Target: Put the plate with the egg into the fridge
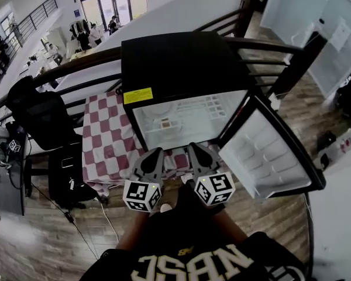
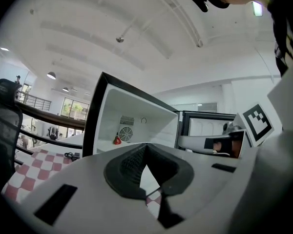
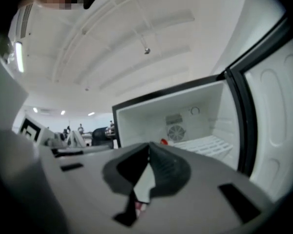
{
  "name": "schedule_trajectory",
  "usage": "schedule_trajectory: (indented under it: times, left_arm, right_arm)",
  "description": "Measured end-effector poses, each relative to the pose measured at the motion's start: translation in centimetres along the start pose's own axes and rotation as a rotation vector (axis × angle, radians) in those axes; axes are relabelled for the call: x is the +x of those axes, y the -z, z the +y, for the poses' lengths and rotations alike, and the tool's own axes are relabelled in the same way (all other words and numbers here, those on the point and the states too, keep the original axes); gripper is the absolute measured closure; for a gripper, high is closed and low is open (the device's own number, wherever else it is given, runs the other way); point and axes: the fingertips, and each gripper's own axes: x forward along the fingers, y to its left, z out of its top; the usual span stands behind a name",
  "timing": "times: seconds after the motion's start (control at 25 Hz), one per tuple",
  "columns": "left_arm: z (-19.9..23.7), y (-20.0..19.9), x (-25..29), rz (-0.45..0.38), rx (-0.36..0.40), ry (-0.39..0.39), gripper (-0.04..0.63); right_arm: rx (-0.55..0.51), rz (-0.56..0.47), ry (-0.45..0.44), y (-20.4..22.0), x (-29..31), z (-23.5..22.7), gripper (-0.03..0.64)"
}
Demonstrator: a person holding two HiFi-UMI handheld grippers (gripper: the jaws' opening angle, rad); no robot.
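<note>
A black mini fridge point(image 1: 175, 60) stands open on a table with a red-and-white checkered cloth point(image 1: 108, 139). Its door point(image 1: 269, 157) swings out to the right. Inside are a white wire shelf point(image 1: 213, 107) and a small pale thing point(image 1: 164, 123) on the floor, too small to name. A small red thing point(image 2: 117, 140) point(image 3: 163, 142) sits near the back wall. My left gripper point(image 1: 158, 152) point(image 2: 145, 147) and right gripper point(image 1: 194, 147) point(image 3: 149, 147) are side by side in front of the opening, both shut and holding nothing. No plate is clearly visible.
A black office chair point(image 1: 38, 116) stands left of the table, with a desk edge point(image 1: 6, 174) beyond it. A dark railing point(image 1: 281, 51) runs behind the fridge. A small black item point(image 2: 71, 155) lies on the cloth. Wooden floor lies below the open door.
</note>
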Motion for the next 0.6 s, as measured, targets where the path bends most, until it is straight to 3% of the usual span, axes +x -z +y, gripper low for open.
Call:
schedule_trajectory:
  times: [0.2,0.6]
  left_arm:
    - [-0.7,-0.1,-0.4,0.001,0.003,0.011,0.575]
    - [-0.1,-0.3,-0.8,-0.017,-0.013,-0.012,0.575]
  right_arm:
    - [-0.048,-0.001,0.022,-0.9,-0.7,0.5,0.595]
    - [-0.03,0.038,0.023,0.3,-0.5,0.6,0.595]
